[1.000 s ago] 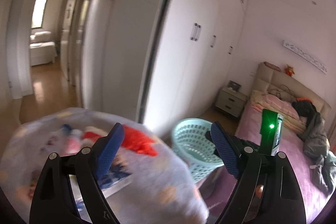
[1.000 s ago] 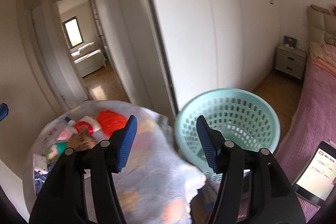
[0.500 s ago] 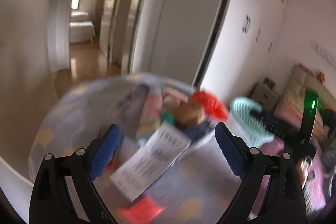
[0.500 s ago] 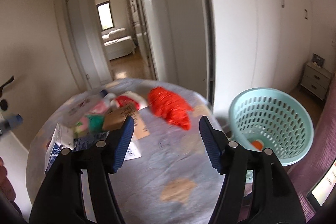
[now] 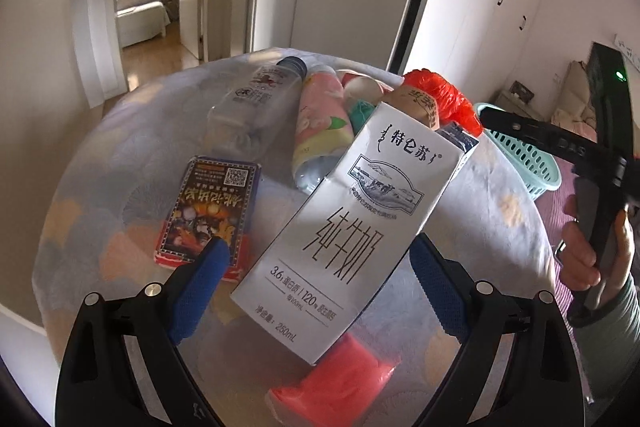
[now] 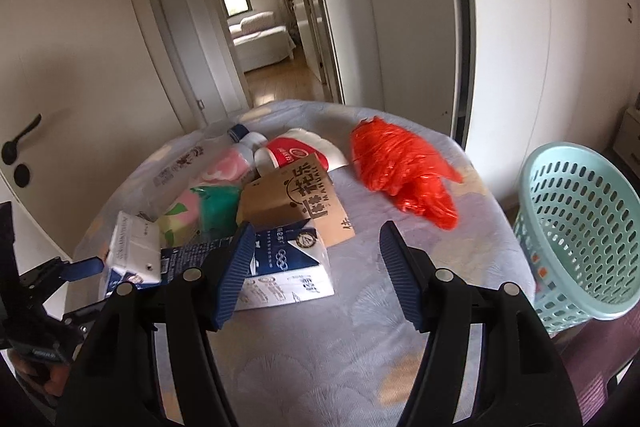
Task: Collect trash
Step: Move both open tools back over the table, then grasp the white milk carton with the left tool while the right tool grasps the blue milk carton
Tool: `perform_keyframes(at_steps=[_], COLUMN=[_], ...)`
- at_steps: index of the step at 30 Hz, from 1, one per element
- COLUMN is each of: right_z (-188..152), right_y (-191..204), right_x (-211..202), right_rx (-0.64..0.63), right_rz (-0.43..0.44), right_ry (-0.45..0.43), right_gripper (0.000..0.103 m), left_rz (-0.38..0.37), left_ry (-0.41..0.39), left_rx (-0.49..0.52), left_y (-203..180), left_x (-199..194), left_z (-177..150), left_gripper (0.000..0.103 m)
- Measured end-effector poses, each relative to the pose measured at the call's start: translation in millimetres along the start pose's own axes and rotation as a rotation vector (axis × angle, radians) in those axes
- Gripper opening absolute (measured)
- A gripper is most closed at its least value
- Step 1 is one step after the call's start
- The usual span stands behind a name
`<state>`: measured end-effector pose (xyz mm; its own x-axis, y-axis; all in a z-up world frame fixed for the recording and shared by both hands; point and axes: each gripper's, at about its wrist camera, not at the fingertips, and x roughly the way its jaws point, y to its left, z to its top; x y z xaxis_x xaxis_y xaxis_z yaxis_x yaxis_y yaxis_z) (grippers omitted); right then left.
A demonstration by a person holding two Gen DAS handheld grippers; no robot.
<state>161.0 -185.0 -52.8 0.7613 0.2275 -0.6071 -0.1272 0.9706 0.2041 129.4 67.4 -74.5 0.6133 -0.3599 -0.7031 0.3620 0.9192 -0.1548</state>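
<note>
A round table (image 6: pixel 320 339) holds a pile of trash. A white milk carton (image 5: pixel 348 231) lies between the open fingers of my left gripper (image 5: pixel 316 287), not gripped; the carton also shows in the right wrist view (image 6: pixel 132 247). Around it lie a dark snack packet (image 5: pixel 208 211), a clear bottle (image 5: pixel 256 103), a pink bottle (image 5: pixel 316 123) and a flat red piece (image 5: pixel 340 383). My right gripper (image 6: pixel 316 267) is open and empty over a blue-and-white carton (image 6: pixel 280 271), with a brown box (image 6: pixel 296 207) and a red plastic bag (image 6: pixel 400 167) beyond. A teal basket (image 6: pixel 576 227) stands right of the table.
White wardrobe doors (image 6: pixel 512 27) stand behind the table and an open doorway (image 6: pixel 264 27) leads to another room. A door with a black handle (image 6: pixel 20 143) is at the left. A bed (image 5: pixel 576 107) lies past the basket.
Both grippers swung left from the basket toward the table. My left gripper came down close around the white milk carton; my right now hangs over the trash pile.
</note>
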Motion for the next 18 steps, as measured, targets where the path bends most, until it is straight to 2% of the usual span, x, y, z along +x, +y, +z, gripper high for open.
perform_keyframes(at_steps=[6,8,9,13,15,18], right_z=[2.1,0.5,-0.8,-6.1,-9.3,-15.6], right_y=[4.9,5.9,5.9,8.8,7.0,7.2], right_x=[26.6,32.6,32.0,22.9,18.7,8.7], right_rx=[0.003,0.012,0.02,0.007,0.01,0.003], right_rz=[0.04,0.066,0.084,0.092,0.109,0.126], right_ry=[0.064,0.094,0.098,0.1,0.108,0.112], right_gripper=[0.061,0.061,0.06,0.052,0.04,0.037], left_rz=[0.021,0.033,0.037,0.038,0.04,0.038], left_ry=[0.021,0.031,0.031,0.018,0.007,-0.014], left_rx=[0.051,0.056,0.056,0.053,0.041,0.024], left_y=[-12.6,-15.0,-15.9,-17.4,-17.4,-17.3], left_x=[7.7,9.6,9.3,4.6,1.4,-4.6], left_z=[0.8,1.6,1.7,2.9,4.5,6.5], left_gripper=[0.086,0.078,0.077,0.063,0.058,0.053])
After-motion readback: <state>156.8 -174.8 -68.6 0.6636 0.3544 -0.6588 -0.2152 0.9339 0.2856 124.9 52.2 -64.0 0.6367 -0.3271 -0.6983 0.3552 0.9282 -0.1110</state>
